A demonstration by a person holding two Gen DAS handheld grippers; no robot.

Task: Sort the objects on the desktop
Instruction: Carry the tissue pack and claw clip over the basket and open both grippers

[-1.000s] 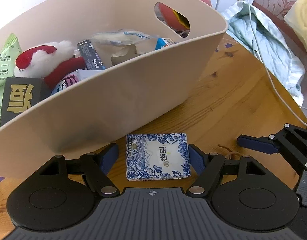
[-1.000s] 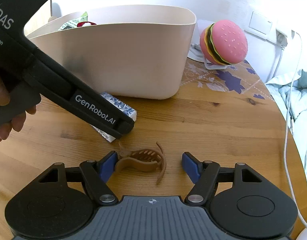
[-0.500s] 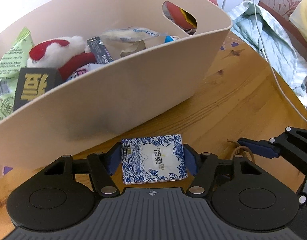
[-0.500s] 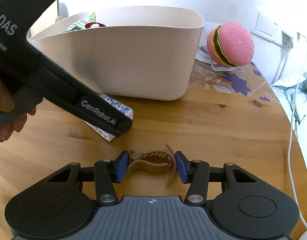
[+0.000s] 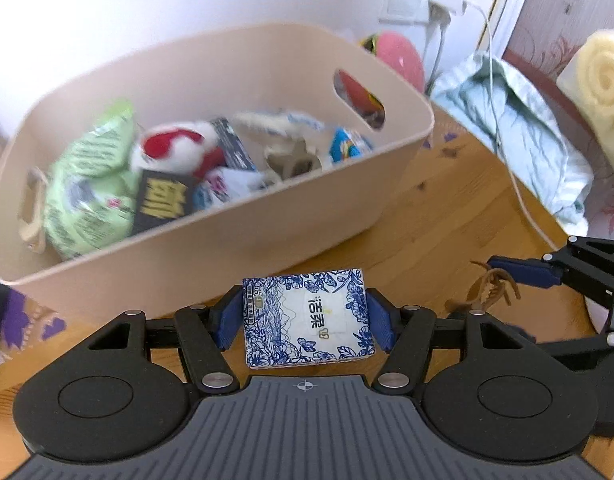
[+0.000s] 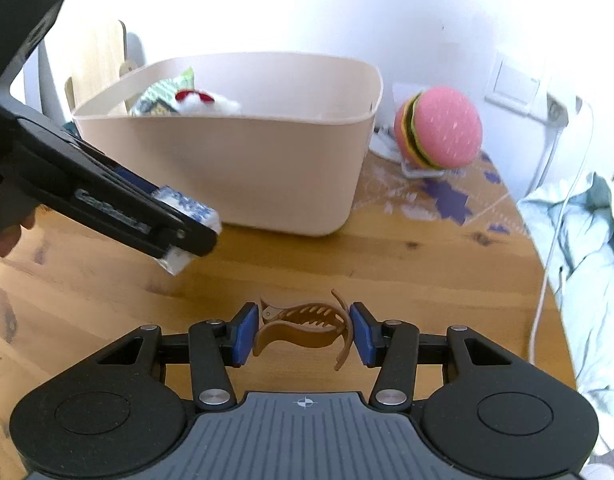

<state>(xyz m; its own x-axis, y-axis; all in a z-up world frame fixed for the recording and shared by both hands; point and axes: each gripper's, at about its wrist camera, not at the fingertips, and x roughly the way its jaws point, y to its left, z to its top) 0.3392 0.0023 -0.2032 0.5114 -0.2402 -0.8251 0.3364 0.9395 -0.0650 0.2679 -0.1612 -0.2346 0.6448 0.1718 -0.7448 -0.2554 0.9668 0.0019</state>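
My left gripper [image 5: 305,320] is shut on a blue-and-white tissue pack [image 5: 307,318] and holds it above the wooden table, in front of the beige bin [image 5: 211,248]. The pack also shows in the right wrist view [image 6: 187,216], lifted off the table. My right gripper [image 6: 303,332] is shut on a brown hair claw clip [image 6: 303,328], held above the table. The clip also shows in the left wrist view [image 5: 491,288]. The bin [image 6: 267,172] holds a green packet [image 5: 87,184], a red-and-white plush [image 5: 175,152] and several other small items.
A pink burger toy [image 6: 439,132] stands right of the bin on a small stand. A light green cloth [image 5: 519,140] and a white cable [image 6: 547,264] lie beyond the table's right edge. A wall socket [image 5: 439,4] is behind.
Both grippers closed on their objects and lifted them off the table. The left gripper rose so the bin's inside shows; the right gripper rose with the clip.
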